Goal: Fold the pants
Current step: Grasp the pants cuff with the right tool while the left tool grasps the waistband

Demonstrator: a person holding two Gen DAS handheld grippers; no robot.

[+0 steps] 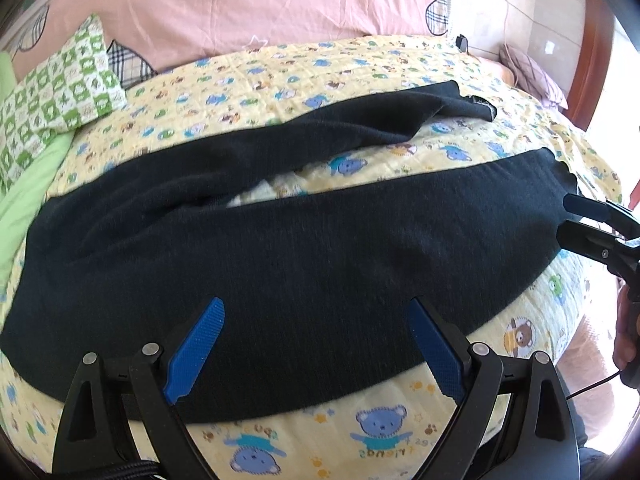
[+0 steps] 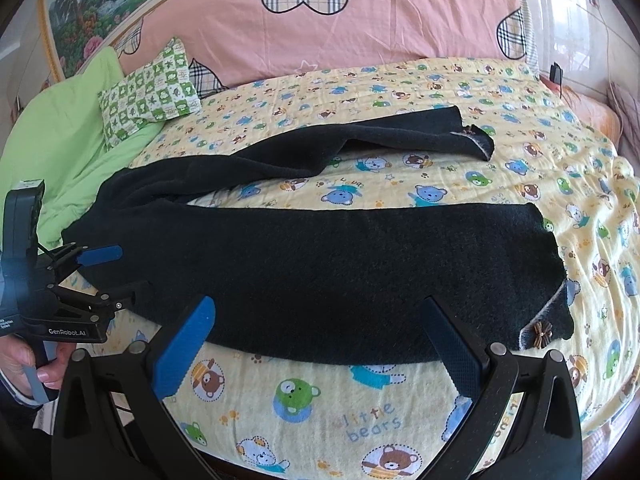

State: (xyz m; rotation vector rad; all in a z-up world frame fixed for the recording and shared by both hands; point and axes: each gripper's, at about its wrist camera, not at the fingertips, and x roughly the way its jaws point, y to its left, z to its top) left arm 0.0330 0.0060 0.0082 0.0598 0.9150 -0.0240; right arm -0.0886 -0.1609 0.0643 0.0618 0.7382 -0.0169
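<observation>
Black pants (image 1: 320, 248) lie on a yellow bear-print quilt (image 1: 360, 432), waist to the left and legs to the right. The near leg (image 2: 360, 264) lies flat; a small brown bow (image 2: 540, 334) sits at its cuff. The far leg (image 2: 360, 140) is creased and splays away. My left gripper (image 1: 316, 304) is open over the near edge by the waist; it shows again as the left gripper (image 2: 130, 270) in the right wrist view. My right gripper (image 2: 319, 302) is open over the near leg. In the left wrist view, the right gripper (image 1: 568, 218) sits at the cuff end.
A green checked pillow (image 2: 148, 92) and a green blanket (image 2: 72, 140) lie at the back left. A pink sheet with plaid hearts (image 2: 360, 20) rises behind. A small black device (image 2: 555, 73) sits at the far right. A hand (image 2: 24, 364) holds the left gripper's handle.
</observation>
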